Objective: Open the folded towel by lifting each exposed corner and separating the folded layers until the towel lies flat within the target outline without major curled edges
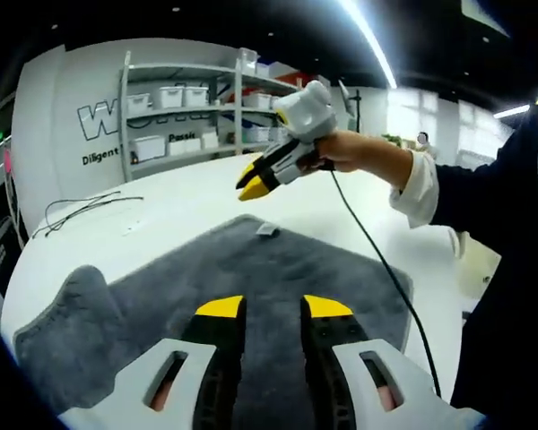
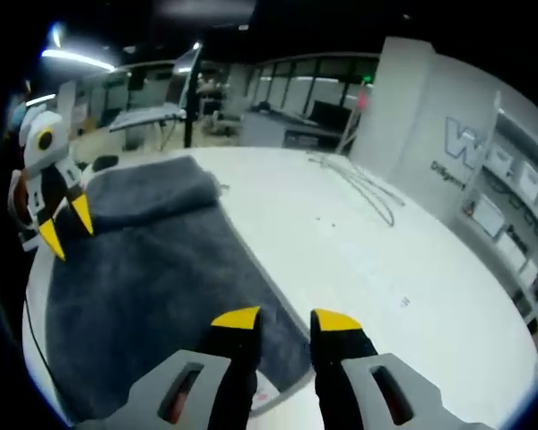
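Observation:
A dark grey towel (image 1: 278,269) lies spread on the white table (image 1: 179,193), with a small white tag (image 1: 267,229) near its far edge. One end is still folded over in a thick roll (image 1: 81,313); in the right gripper view that fold (image 2: 152,190) sits at the towel's (image 2: 152,278) far end. My left gripper (image 1: 273,309) hovers open above the towel's middle, holding nothing. A hand carries my right gripper (image 1: 254,182) in the air over the far edge. Seen along its own jaws, the right gripper (image 2: 287,320) is open over the towel's near corner. The left gripper (image 2: 65,226) hangs open at the left.
Shelves with white bins (image 1: 184,107) stand behind the table. A thin black cable (image 1: 81,210) lies loose on the tabletop (image 2: 359,184). The right gripper's cord (image 1: 386,269) trails across the towel's right side. The person's dark sleeve (image 1: 502,224) is at the right.

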A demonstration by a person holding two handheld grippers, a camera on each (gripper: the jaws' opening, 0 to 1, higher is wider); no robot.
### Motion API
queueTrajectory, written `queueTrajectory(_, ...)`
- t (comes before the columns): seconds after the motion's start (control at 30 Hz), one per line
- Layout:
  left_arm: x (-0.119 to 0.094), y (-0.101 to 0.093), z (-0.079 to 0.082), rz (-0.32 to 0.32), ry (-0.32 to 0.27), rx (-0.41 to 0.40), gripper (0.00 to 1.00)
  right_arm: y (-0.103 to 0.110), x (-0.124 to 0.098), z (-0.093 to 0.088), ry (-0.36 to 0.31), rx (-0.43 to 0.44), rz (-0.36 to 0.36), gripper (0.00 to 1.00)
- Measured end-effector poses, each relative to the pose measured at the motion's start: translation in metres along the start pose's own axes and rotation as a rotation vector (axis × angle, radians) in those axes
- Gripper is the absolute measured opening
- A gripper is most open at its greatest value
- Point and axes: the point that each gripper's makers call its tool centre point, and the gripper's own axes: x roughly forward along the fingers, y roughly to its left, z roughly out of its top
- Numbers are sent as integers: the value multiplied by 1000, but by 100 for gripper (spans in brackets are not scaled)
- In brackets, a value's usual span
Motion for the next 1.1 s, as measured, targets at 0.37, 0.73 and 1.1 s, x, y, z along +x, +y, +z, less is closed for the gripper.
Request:
queueTrajectory(0.37, 29, -32, -6, -73, 22, 25, 25, -10, -2, -14, 17, 9, 26, 20)
queueTrajectory(0.73, 47, -57, -10, -143, 26, 26, 25, -12, 5, -34, 46, -37, 93, 19)
queueTrajectory(1.1, 64, -81, -19, -201, 47, 50, 25, -12, 13, -49, 83, -64, 143, 16)
